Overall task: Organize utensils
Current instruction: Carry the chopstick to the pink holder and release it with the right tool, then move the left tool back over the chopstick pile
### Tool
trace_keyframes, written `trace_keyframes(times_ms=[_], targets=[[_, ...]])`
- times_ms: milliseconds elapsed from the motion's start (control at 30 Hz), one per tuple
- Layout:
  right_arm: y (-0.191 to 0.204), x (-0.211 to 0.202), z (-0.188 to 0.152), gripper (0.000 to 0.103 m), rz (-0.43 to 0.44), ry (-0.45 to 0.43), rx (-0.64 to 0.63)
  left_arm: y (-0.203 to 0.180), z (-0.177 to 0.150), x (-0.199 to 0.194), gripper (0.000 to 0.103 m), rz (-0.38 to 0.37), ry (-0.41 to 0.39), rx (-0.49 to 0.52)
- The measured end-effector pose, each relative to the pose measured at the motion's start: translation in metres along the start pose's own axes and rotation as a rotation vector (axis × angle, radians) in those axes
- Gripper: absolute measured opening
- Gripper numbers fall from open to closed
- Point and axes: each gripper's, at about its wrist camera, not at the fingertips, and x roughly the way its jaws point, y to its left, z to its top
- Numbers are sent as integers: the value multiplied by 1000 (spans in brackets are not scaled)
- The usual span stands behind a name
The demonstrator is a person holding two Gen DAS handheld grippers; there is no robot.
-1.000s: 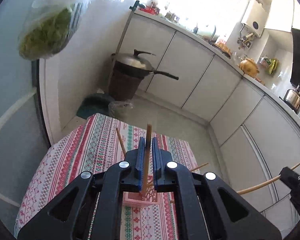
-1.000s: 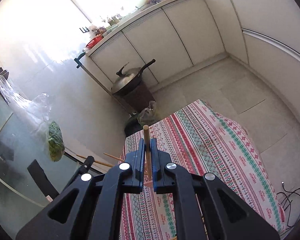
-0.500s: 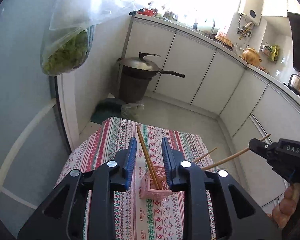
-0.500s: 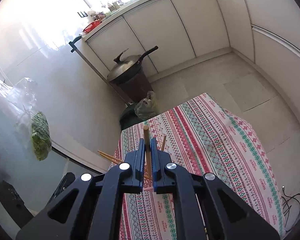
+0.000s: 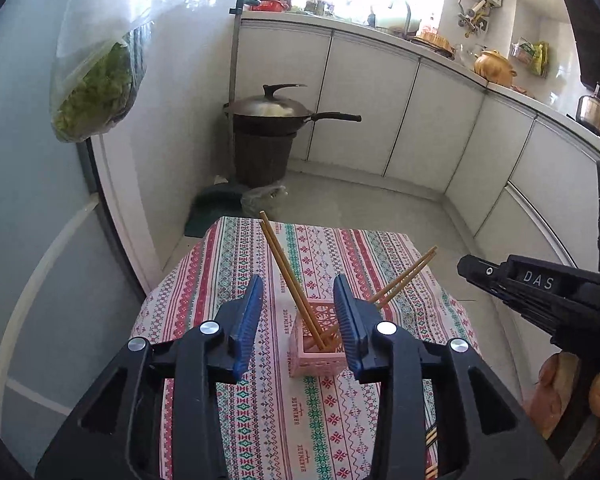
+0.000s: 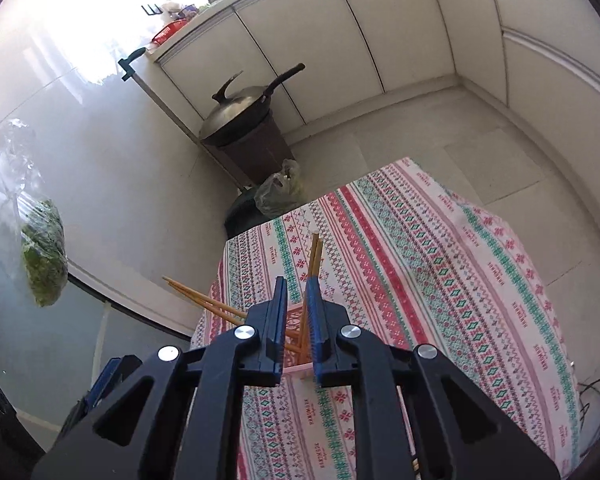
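A pink lattice holder stands on the patterned tablecloth. Several wooden chopsticks stand in it: two lean left and two lean right. My left gripper is open and empty, raised just above and before the holder. My right gripper is slightly open, right above the holder, with two upright chopsticks beyond its tips and two others leaning left. The right gripper's body shows at the right of the left wrist view.
A covered wok on a dark bin stands on the floor beyond the table, with a plastic bag beside it. A bag of greens hangs at the left. White cabinets line the back. More chopstick ends lie near the table's front.
My left gripper opened, released its chopstick into the holder and drew back. My right gripper lowered its chopstick into the holder and opened a little.
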Motion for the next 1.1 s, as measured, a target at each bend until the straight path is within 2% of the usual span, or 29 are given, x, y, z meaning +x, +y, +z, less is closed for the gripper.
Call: trace_keyframes(times_ms=[167, 267, 333, 400, 433, 700, 833, 900, 967, 1100], targets=[[5, -22, -13, 16, -57, -78, -104, -10, -4, -1, 45, 17, 3, 26], [4, -31, -23, 30, -85, -106, -133, -14, -8, -1, 46, 24, 6, 41], [3, -37, -31, 31, -109, -127, -156, -18, -11, -2, 48, 28, 7, 50], [0, -39, -38, 31, -127, -129, -176, -20, -14, -4, 59, 30, -1, 51], [-2, -40, -42, 31, -135, -128, -182, -21, -15, -6, 61, 32, -8, 54], [-18, -45, -64, 33, -197, -129, -201, -35, -30, -9, 65, 30, 6, 95], [-28, -49, -72, 51, -215, -130, -183, -36, -35, -12, 72, 25, 6, 94], [-33, -53, -75, 54, -227, -140, -177, -37, -37, -14, 74, 29, 1, 97], [-38, -56, -79, 66, -242, -147, -168, -39, -39, -16, 78, 26, 0, 102], [-51, -64, -85, 76, -267, -168, -132, -44, -45, -16, 81, 30, 3, 124]])
